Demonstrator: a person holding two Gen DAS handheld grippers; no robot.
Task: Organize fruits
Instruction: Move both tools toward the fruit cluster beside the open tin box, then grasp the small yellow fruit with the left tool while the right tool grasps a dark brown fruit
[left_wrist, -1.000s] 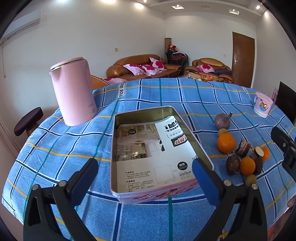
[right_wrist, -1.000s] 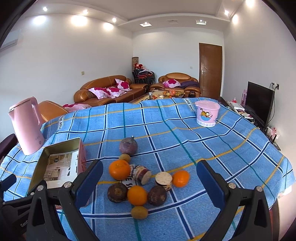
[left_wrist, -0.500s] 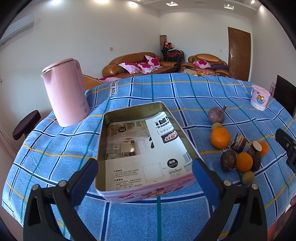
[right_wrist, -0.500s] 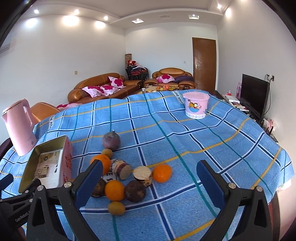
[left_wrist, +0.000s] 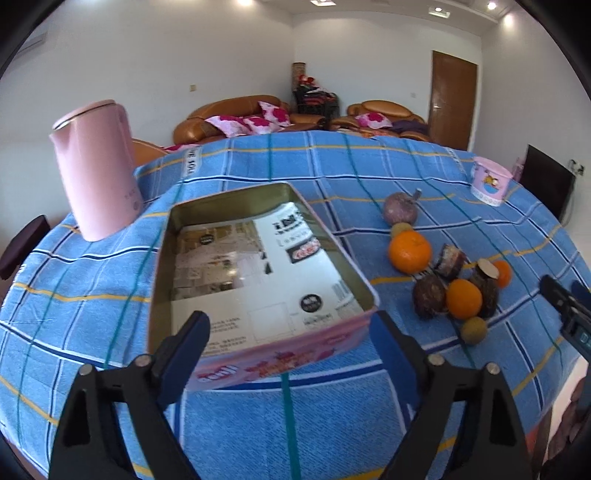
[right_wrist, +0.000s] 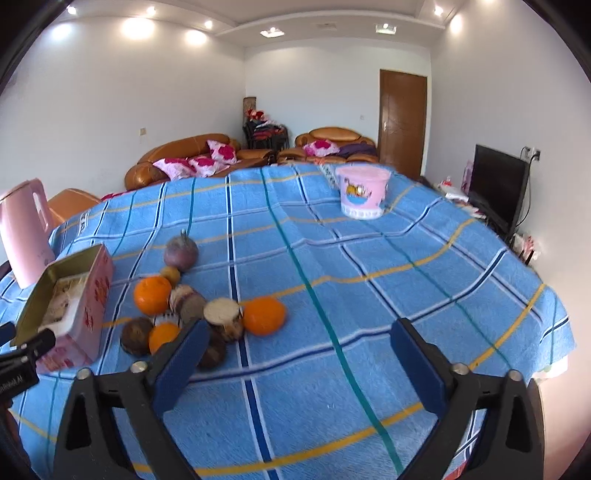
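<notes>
Blue-check worktop, living rm: fruits clustered just right of tin. R gripper nearer, pile off its left finger; L gripper faces tin. Both empty, jaws closing.

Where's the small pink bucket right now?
The small pink bucket stands on the blue checked tablecloth at the table's far right, well beyond the fruit pile.

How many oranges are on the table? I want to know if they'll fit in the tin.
3: one large nearest the tin, one rightmost, one partly behind a gripper finger.
</notes>
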